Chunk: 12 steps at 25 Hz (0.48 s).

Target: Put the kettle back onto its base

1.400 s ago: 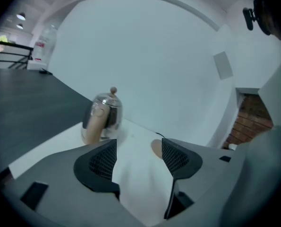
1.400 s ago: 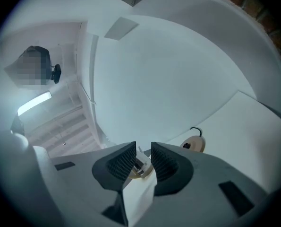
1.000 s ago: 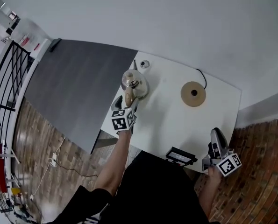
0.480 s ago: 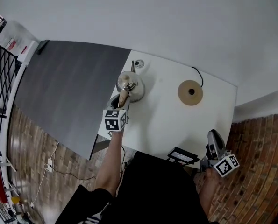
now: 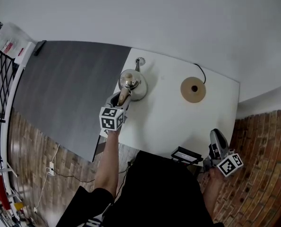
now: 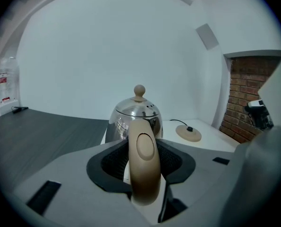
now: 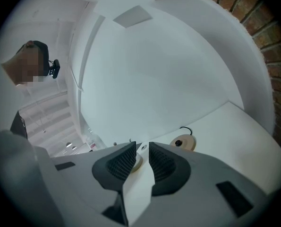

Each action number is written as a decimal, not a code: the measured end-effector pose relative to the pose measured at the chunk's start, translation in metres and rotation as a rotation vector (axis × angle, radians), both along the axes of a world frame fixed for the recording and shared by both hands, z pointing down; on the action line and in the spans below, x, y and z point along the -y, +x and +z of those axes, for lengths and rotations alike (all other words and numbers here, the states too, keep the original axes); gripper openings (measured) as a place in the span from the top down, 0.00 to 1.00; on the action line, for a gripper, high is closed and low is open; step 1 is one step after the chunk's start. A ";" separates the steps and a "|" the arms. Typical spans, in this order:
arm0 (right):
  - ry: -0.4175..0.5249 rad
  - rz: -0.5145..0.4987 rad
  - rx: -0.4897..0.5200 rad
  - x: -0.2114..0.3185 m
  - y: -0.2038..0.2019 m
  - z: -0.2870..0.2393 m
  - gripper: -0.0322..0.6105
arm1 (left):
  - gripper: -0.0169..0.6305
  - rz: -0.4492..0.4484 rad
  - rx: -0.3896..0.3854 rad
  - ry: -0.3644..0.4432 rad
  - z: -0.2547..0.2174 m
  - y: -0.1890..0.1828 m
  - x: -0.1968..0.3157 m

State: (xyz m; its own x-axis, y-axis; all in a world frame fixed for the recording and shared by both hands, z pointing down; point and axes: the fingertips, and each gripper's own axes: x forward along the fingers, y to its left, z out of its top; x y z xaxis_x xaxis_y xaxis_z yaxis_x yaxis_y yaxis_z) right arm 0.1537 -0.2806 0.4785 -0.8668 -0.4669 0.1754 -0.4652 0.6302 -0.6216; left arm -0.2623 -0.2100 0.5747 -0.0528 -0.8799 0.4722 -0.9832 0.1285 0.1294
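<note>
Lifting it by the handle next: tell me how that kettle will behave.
The shiny metal kettle looks rigid, probably not fragile. Lifted by its side handle, it may tilt. Its weight depends on water I can't see.

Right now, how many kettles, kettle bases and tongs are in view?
Kettle: 1
Kettle base: 1
Tongs: 2 (left tongs just closed on the kettle's handle; right tongs empty)
Total: 4
</note>
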 end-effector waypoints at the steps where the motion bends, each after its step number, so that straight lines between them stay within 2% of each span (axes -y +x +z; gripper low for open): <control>1: -0.002 0.002 -0.002 -0.001 0.000 0.001 0.82 | 0.71 -0.005 0.002 0.001 0.000 0.000 0.000; 6: -0.002 0.014 -0.003 -0.003 0.004 0.000 0.82 | 0.72 -0.050 -0.014 0.060 -0.013 -0.004 0.003; 12: -0.003 0.037 0.003 -0.003 0.009 0.001 0.82 | 0.73 -0.044 -0.030 0.119 -0.041 -0.006 0.018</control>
State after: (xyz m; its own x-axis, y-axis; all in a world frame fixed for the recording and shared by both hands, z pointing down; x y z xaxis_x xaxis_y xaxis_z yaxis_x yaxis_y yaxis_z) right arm 0.1625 -0.2772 0.4795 -0.8495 -0.4978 0.1747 -0.4864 0.6109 -0.6247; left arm -0.2687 -0.2275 0.5339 -0.0795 -0.9271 0.3664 -0.9725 0.1529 0.1758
